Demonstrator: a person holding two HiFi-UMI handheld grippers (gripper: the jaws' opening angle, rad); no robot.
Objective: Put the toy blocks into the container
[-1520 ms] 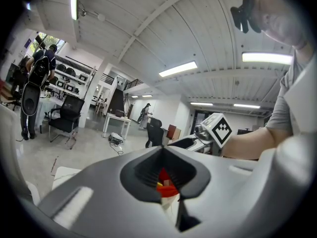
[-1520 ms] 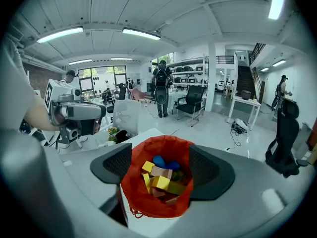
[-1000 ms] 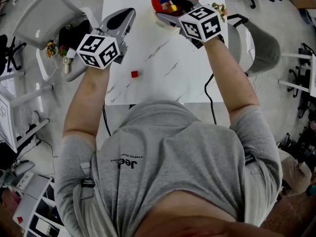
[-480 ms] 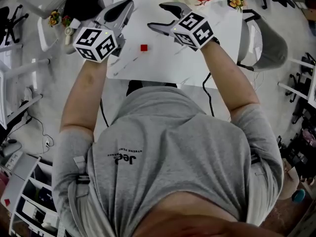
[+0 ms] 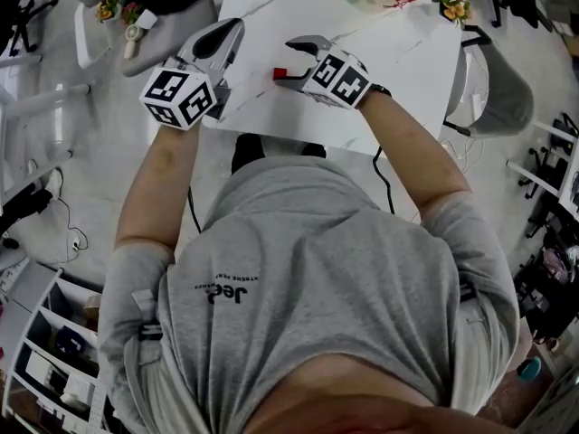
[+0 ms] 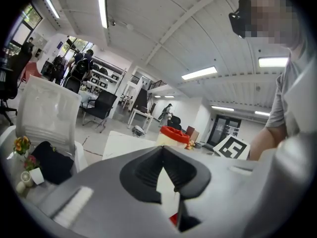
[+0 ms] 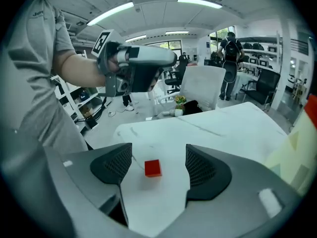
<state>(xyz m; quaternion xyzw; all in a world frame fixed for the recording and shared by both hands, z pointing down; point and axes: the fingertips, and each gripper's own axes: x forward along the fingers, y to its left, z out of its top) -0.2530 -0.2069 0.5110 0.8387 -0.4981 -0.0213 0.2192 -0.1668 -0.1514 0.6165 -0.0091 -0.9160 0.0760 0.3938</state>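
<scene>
Where the right gripper's ribbed pads gape sits a cube — red.

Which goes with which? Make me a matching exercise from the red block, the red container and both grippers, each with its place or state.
Things:
1. red block
2. red container
3. left gripper
4. right gripper

Places or states:
A. jaws together, nothing in them
B. at the far side of the white table
C. jaws apart, one on each side of a block
D. lying untouched on the table

Pairs: 1-D, 2-B, 3-A, 4-C
</scene>
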